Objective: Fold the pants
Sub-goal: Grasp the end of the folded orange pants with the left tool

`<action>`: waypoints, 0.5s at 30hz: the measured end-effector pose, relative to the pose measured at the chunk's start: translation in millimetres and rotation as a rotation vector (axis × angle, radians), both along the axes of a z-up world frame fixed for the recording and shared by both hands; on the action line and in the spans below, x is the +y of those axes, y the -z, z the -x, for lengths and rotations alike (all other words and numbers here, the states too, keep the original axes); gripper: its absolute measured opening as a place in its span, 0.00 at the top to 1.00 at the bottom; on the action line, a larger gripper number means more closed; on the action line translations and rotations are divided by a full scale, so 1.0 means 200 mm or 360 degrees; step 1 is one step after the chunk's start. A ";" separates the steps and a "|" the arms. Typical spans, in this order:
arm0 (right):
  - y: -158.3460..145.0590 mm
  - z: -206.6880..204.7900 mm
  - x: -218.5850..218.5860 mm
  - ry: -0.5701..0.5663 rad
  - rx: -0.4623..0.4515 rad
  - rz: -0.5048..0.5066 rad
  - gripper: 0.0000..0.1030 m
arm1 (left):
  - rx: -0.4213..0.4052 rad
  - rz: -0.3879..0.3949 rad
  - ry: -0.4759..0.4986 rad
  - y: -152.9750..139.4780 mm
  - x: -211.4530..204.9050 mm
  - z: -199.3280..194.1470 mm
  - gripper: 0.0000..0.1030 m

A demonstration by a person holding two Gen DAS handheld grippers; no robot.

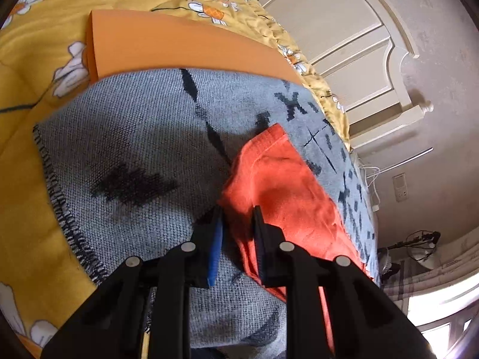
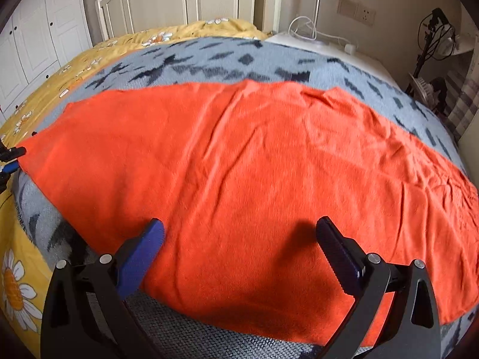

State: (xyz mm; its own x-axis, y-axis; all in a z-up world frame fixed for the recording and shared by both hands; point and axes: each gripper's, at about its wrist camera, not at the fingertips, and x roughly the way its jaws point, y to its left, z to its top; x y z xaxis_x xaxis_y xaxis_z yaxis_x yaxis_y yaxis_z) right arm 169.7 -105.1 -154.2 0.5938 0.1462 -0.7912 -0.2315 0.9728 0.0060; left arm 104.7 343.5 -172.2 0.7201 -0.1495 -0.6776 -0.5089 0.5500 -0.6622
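The orange pants lie spread flat across a grey patterned blanket on the bed. My right gripper hovers over the near part of the pants, open wide, with nothing between its fingers. In the left wrist view one end of the pants lies on the blanket. My left gripper has its narrow jaws around the bunched edge of that end, and cloth fills the gap between the pads. The left gripper also shows at the far left edge of the right wrist view, at the tip of the pants.
A yellow flowered bedspread lies under the blanket, with a flat orange sheet on it beyond the blanket. A white headboard stands behind. A fan and a charger cable are at the far right of the bed.
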 end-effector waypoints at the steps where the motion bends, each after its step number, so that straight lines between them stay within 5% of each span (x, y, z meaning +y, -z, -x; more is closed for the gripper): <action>1: 0.00 0.00 0.00 0.0000 0.0000 -0.0007 0.05 | -0.0002 0.0011 -0.0006 0.01 0.00 0.01 0.81; 7: 0.01 0.01 -0.01 -0.0014 -0.0025 -0.0018 0.05 | -0.0057 0.0156 -0.0063 0.05 0.05 0.08 0.66; 15: 0.02 0.03 -0.01 -0.0026 -0.0047 -0.0029 0.05 | -0.0041 0.0354 -0.0162 0.13 0.10 0.14 0.65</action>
